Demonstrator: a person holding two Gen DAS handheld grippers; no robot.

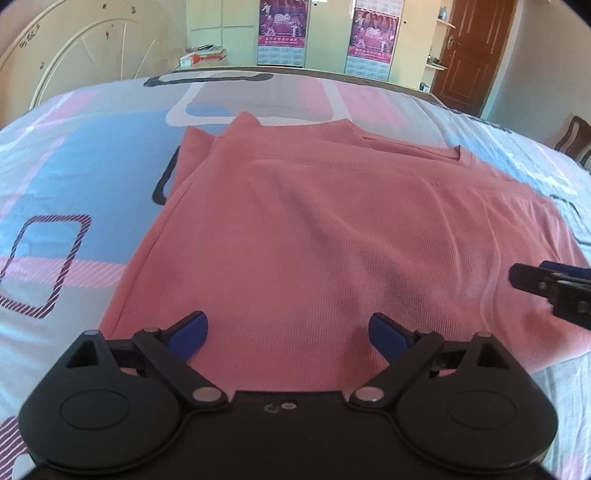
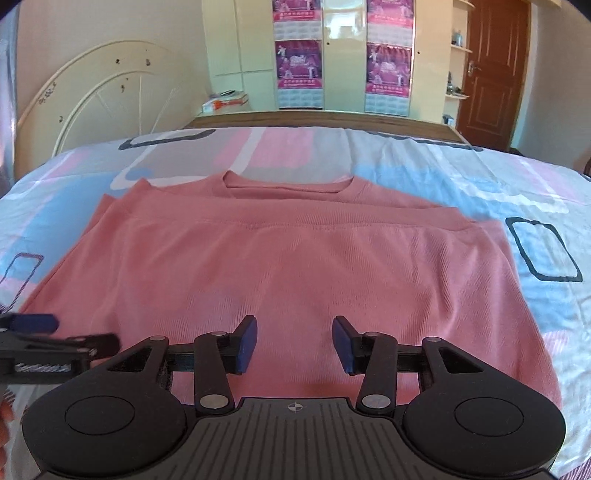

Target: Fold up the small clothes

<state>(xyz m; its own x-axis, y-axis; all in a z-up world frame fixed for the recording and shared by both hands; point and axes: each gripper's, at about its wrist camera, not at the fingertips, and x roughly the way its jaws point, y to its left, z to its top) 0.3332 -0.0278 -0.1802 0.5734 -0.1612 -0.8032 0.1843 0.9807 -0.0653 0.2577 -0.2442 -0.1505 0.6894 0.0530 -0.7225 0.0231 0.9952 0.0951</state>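
Left wrist view
Left gripper (image 1: 288,334): 2 blue-padded fingers (image 1: 188,334) spread wide, nothing between them, low over the near hem of the garment.
Pink shirt (image 1: 314,229): lies flat on the bed sheet (image 1: 74,173), folded, with one layer's hem running across below the neckline; a sleeve edge pokes out at the far left.
Right gripper (image 1: 524,277): enters from the right edge over the shirt's right side; only its tip shows, so I cannot tell its opening from here.
Background: cream headboard (image 1: 85,55) at far left, 2 posters (image 1: 282,27) on the wardrobe, brown door (image 1: 476,51) at far right.

Right wrist view
Right gripper (image 2: 294,341): blue pads (image 2: 247,341) parted with a clear gap, nothing held, just above the shirt's near edge.
Pink shirt (image 2: 295,258): centred on the patterned bed sheet (image 2: 461,177), round collar at the far side, folded-over hem lying just short of the collar.
Left gripper (image 2: 40,328): comes in at the left edge, beside the shirt's left side; seen side-on.
Background: headboard (image 2: 110,92) left, stacked boxes (image 2: 225,101) beyond the bed, door (image 2: 495,70) right.
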